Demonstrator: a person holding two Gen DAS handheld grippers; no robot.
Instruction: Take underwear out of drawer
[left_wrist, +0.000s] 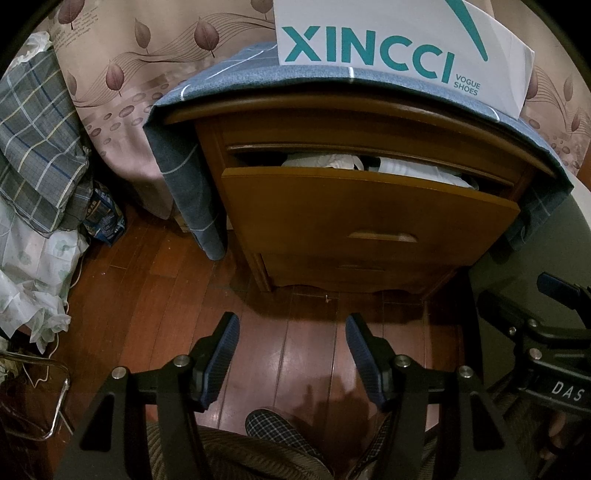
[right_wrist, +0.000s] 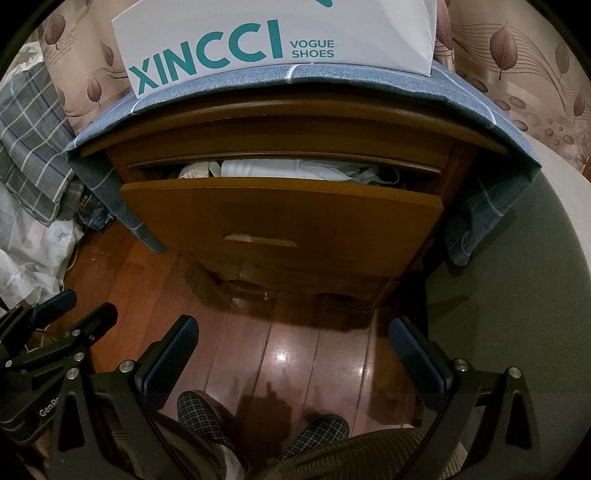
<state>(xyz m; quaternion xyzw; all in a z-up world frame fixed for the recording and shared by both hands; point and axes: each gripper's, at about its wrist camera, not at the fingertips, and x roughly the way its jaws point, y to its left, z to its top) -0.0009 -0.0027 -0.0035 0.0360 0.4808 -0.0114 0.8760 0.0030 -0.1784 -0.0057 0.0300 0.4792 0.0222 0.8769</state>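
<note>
1. One wooden nightstand (left_wrist: 369, 229) fills frame centre, blue cloth (left_wrist: 229, 70) draped over its top.
2. White shoe box (left_wrist: 402, 48) sits on the cloth, upper frame.
3. Top drawer (right_wrist: 280, 221) pulled partly out, centre.
4. Underwear (right_wrist: 280, 168), pale folded fabric, lies inside the drawer gap, untouched.
5. Left gripper (left_wrist: 291, 354) at bottom centre above the floor (left_wrist: 303, 354), jaws apart, nothing between.
6. Right gripper (right_wrist: 293, 354) bottom centre, jaws wide apart, empty.
7. Checked slippers (right_wrist: 199, 410) at bottom edge.
</note>
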